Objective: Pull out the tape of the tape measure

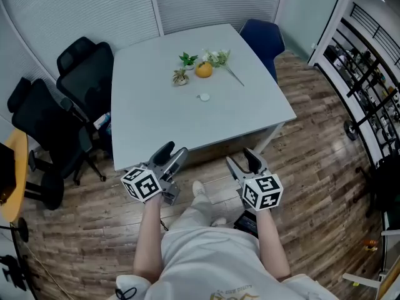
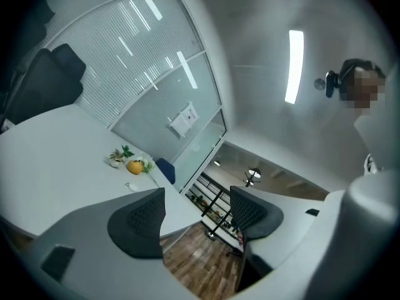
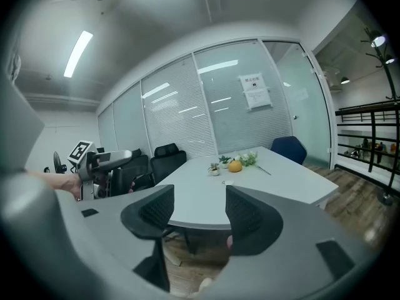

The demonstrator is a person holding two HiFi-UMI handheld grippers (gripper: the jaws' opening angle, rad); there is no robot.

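Left gripper (image 1: 174, 152): jaws are standing as wide apart as they go, nothing between the pads, only floor and the table edge showing through the gap. It is holding nothing.

Right gripper (image 1: 242, 161): same condition, jaws gaping fully, pads bare, gripping nothing. It is hovering beside the left one, the two well apart from each other at about the same height, both pointing forward at the table.

Just ahead of both grippers: the near edge of a pale table (image 1: 156, 117). The grippers are hanging over wooden floor (image 1: 325, 167), short of that edge and touching nothing.

Further ahead, past the middle of the table: a small white round item (image 1: 204, 97) is lying alone. Judging by shape, this is probably the tape measure, but it is too small to be sure. Beyond it a small potted plant (image 1: 181, 77), an orange round object (image 1: 204, 70) and a sprig of flowers (image 1: 219, 57) are sitting close together.

Off to the left of the left gripper: black office chairs (image 1: 87, 74). Beyond the table's far right corner: a blue chair (image 1: 262, 39).

Progress: nothing of the task is showing as done. No tape is drawn out anywhere in view and neither gripper is touching the likely tape measure. Everything is remaining: reaching across the table, gripping the case with one gripper, catching the tape end with the other, and pulling the two apart
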